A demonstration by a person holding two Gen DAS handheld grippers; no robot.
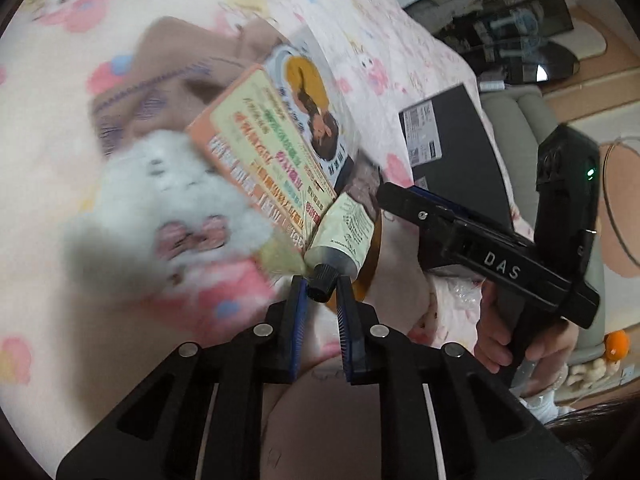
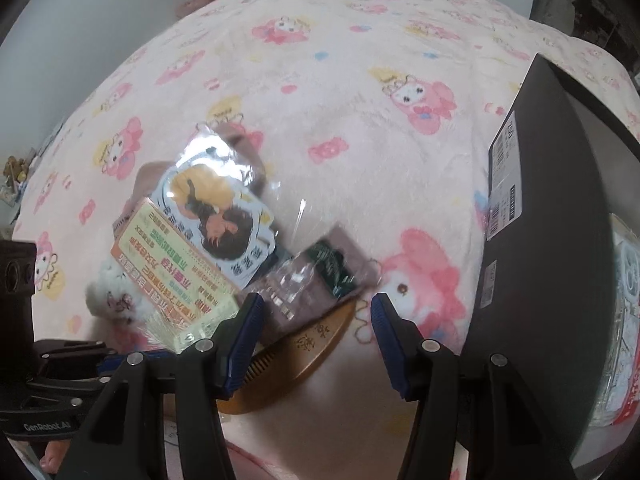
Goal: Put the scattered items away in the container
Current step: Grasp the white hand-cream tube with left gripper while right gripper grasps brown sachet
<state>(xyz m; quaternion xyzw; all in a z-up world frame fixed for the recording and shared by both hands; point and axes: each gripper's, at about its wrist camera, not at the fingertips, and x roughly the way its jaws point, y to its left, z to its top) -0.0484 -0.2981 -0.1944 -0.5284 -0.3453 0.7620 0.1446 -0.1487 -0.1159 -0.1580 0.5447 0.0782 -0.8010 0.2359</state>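
My left claw is clenched on the black cap of a pale cream tube, tube body pointing away from me, just past the fingertips. Right under and behind the tube is a wooden comb, partly hidden. Just beyond the tube, ahead-left, an orange-and-green printed box, tilted, its near corner touching the tube's far end as far as I can tell. Left of the box, a white fluffy plush, blurred. Behind the box, a clear packet with a cartoon sticker card. Everything lies on a pink cartoon-print blanket.

My right claw is released, jaws wide apart, gripping nothing. Between its fingertips, slightly ahead, a brownish crinkly plastic packet resting on the comb. Ahead-left of that, same box and sticker card; plush further left. To the right of my right claw, well apart, the black container box with a white barcode label on its near side. Its inside is not visible.
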